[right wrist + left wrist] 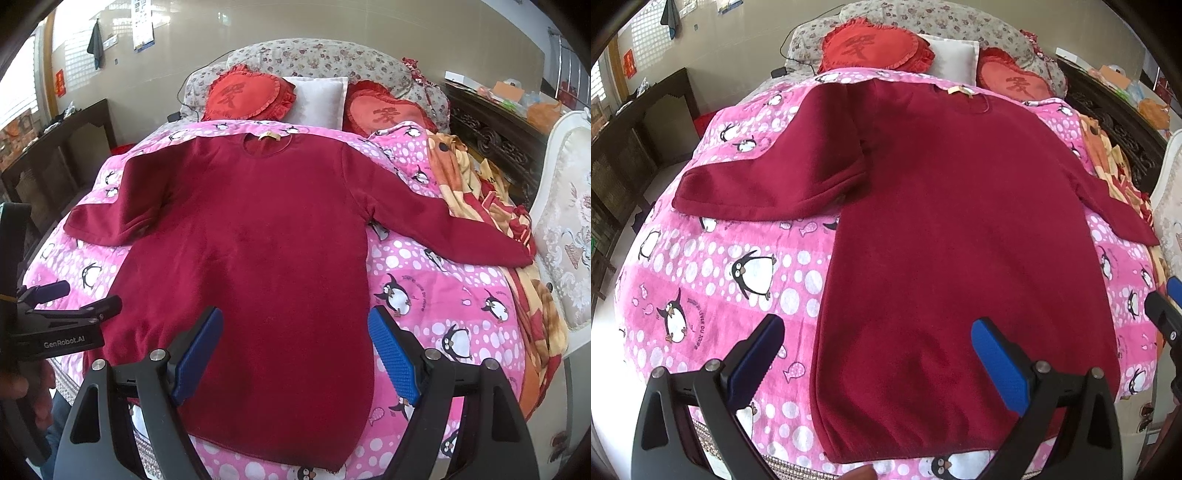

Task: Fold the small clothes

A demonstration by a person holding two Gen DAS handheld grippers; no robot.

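Observation:
A dark red long-sleeved sweater (953, 236) lies flat, front up, on a pink penguin-print quilt (713, 280), hem nearest me and both sleeves spread outward; it also shows in the right wrist view (258, 251). My left gripper (879, 354) is open and empty, hovering over the hem's left part. My right gripper (295, 350) is open and empty, hovering over the hem's right part. The right gripper also shows at the right edge of the left wrist view (1167, 314). The left gripper also shows at the left edge of the right wrist view (55, 317).
Two red heart cushions (243, 96) and a white pillow (317, 99) lie at the bed's head. An orange patterned blanket (480, 206) is bunched on the bed's right side. A dark cabinet (62, 155) stands left; a white upholstered chair (565, 229) stands right.

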